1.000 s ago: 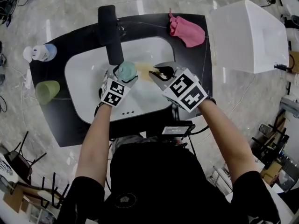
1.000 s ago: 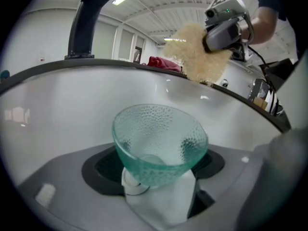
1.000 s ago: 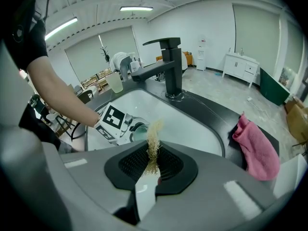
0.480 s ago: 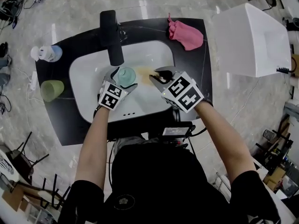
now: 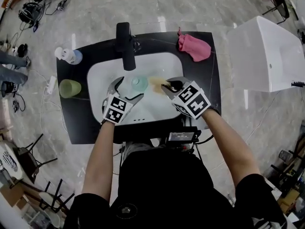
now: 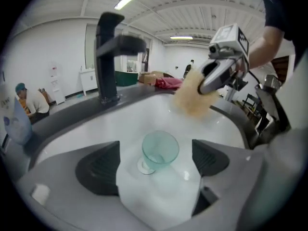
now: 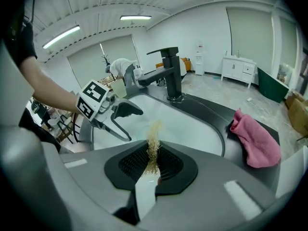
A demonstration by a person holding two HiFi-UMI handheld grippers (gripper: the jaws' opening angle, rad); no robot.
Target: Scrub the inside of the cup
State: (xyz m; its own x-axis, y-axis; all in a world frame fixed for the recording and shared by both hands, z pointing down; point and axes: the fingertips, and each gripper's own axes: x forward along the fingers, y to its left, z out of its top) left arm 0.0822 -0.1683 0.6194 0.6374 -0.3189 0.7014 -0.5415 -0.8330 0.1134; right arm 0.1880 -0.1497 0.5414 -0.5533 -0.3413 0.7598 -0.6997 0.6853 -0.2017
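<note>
Faucet rises behind cup, pink cloth beside sink.

scrubber blurred, white bin cut off

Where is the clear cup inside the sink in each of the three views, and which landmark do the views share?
Head view: the cup is in the middle of the white basin, just below the spout.
Left gripper view: the cup is at lower centre, on the basin floor.
Right gripper view: I cannot make it out.
Shared landmark: the black faucet.
</note>
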